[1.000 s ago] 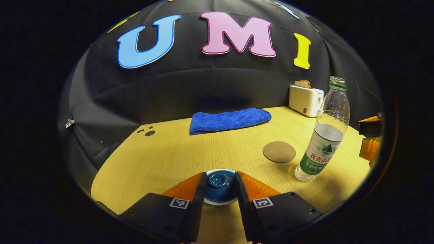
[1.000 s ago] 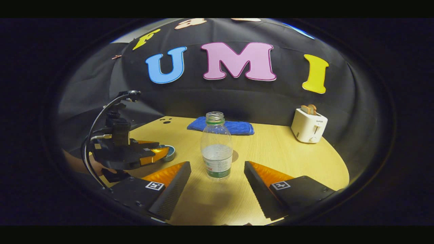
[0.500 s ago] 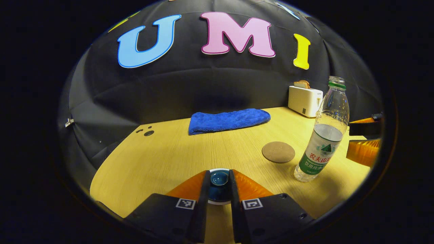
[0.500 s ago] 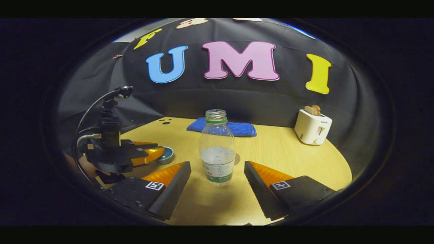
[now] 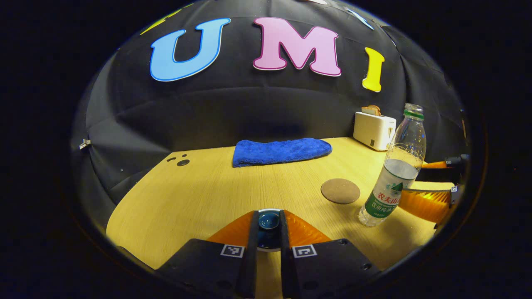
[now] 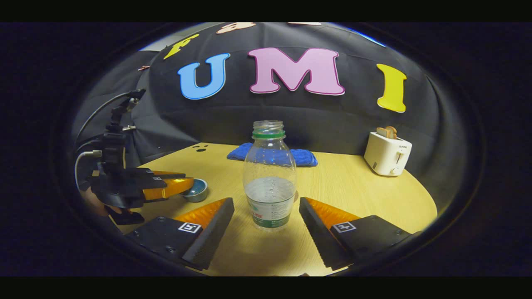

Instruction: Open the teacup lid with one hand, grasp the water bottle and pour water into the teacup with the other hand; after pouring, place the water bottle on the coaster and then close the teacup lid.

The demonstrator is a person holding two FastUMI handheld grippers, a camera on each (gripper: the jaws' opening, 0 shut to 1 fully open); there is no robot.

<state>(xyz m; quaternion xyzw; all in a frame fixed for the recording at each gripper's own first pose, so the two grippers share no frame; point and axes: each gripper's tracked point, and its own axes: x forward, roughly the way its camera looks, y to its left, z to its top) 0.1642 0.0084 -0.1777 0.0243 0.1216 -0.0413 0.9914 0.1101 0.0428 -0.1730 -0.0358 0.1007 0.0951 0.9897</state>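
Left gripper (image 5: 268, 226) has closed its fingers onto the teacup lid (image 5: 268, 221), ready for lifting. Right gripper (image 6: 266, 220), fingers apart, has neared the water bottle (image 6: 269, 178). Coaster (image 5: 340, 191) lies beyond the lid.

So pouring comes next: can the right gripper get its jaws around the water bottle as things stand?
Probably yes: the right gripper is open, the water bottle stands upright just ahead between its jaws, nothing between them.
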